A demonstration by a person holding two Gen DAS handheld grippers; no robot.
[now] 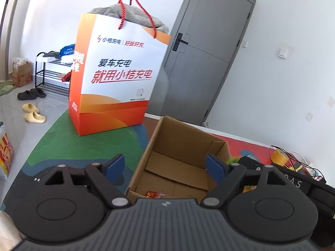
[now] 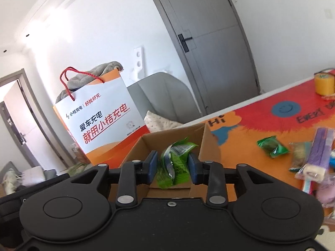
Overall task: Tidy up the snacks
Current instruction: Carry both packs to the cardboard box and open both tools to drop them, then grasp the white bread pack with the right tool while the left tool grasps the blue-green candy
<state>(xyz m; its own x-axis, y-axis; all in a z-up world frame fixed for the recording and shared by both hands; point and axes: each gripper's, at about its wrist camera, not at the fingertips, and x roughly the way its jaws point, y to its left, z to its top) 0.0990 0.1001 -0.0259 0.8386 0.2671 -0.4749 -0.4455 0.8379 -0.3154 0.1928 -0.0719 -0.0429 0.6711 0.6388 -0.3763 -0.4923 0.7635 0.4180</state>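
Observation:
An open cardboard box (image 1: 188,138) stands on the colourful mat, with a small red snack packet (image 1: 153,194) on its bottom. My left gripper (image 1: 165,166) is open and empty over the box's near left side. My right gripper (image 2: 172,168) is shut on a green snack packet (image 2: 174,163) and holds it above the same box (image 2: 146,144). Loose snacks lie on the mat to the right in the right wrist view: a green packet (image 2: 272,146), a purple-wrapped bar (image 2: 318,152) and others.
A tall orange-and-white paper bag (image 1: 117,75) with a grey cloth inside stands behind the box. A yellow tape roll (image 2: 324,83) sits at the mat's far right. Black equipment with cables (image 1: 293,179) lies right of the box. A grey door is behind.

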